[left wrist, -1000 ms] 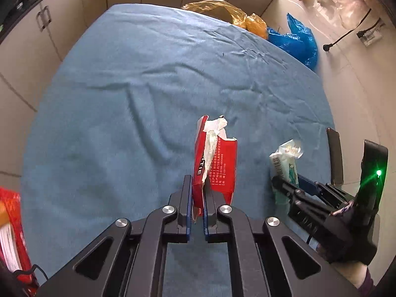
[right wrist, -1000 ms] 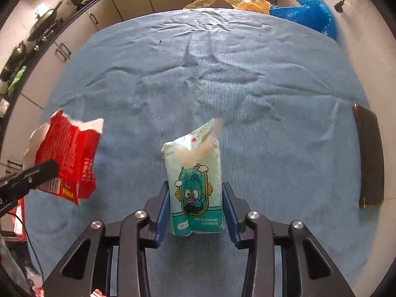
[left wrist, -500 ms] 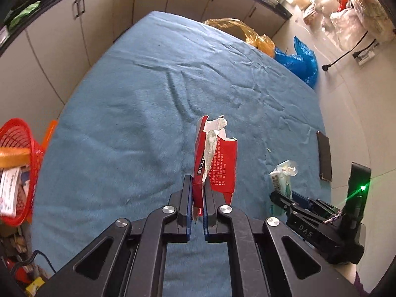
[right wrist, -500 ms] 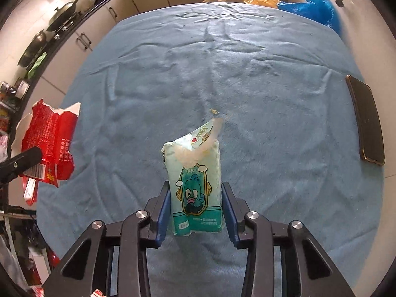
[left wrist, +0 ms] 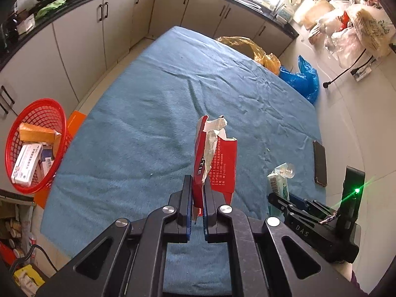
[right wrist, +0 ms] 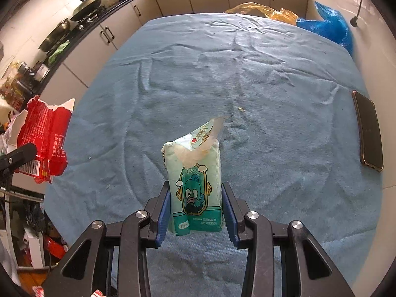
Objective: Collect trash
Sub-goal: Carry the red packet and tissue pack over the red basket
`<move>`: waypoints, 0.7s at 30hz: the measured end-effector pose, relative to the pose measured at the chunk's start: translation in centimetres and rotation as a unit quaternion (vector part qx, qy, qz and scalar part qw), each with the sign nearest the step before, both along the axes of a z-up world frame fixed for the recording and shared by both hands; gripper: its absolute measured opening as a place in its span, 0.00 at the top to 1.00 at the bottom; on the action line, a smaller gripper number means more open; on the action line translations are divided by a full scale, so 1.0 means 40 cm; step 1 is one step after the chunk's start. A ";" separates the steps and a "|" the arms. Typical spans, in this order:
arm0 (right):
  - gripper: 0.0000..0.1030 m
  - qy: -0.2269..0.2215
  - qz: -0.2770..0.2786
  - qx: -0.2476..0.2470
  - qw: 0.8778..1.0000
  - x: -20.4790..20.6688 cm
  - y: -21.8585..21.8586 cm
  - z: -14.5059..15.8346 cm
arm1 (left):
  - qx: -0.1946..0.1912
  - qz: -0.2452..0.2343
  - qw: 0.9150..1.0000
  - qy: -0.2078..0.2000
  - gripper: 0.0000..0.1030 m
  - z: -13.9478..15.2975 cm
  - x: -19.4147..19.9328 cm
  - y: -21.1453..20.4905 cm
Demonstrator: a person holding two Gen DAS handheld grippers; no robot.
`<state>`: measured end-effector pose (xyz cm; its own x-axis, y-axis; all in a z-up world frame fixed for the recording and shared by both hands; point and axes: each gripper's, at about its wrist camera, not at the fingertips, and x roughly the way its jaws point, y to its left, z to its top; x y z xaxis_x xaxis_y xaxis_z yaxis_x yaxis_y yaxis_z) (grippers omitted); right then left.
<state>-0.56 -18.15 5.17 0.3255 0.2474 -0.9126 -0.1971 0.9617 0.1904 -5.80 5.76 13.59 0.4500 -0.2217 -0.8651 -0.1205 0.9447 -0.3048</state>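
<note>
- The left gripper [left wrist: 197, 212] is clamped on the bottom edge of a torn red box [left wrist: 215, 163], its jaws nearly together because the flattened card is thin; the box stands up from them, clear of the blue cloth [left wrist: 148, 123].
- The right gripper [right wrist: 195, 210] is clamped across a mint tissue pack [right wrist: 195, 180], jaws set wider to suit its bulk, torn top up.
- Both pieces hang above the bed's near edge, probably on their way to the red basket [left wrist: 49, 109] off its left edge, which already holds boxes.
- A phone [right wrist: 367, 133] lies at the right edge, not trash, so untouched.
</note>
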 end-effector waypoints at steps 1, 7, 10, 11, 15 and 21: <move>0.59 -0.002 0.003 0.000 1.000 -0.008 0.001 0.004 | 0.000 0.001 1.000 -0.001 0.94 0.002 -0.004 0.000; 0.59 -0.013 0.008 0.000 1.000 -0.041 -0.009 0.018 | 0.007 0.006 1.000 -0.010 0.94 0.016 -0.042 -0.003; 0.59 -0.014 0.008 0.000 1.000 -0.060 -0.012 0.020 | 0.007 0.008 1.000 -0.011 0.94 0.017 -0.057 -0.005; 0.59 -0.014 0.007 0.000 1.000 -0.066 -0.012 0.020 | 0.007 0.009 1.000 -0.012 0.94 0.017 -0.062 -0.005; 0.59 -0.012 0.014 0.000 1.000 -0.088 -0.012 0.015 | 0.012 0.016 1.000 -0.012 0.94 0.016 -0.085 -0.005; 0.59 -0.013 0.033 -0.001 0.999 -0.108 0.002 0.013 | 0.021 0.041 0.999 -0.006 0.94 0.015 -0.121 0.009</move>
<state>-4.88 -18.07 5.68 0.3319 0.2675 -0.9046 -0.2640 0.9470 0.1831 -10.64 6.11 14.20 0.4754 -0.1468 -0.8675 -0.1940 0.9442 -0.2661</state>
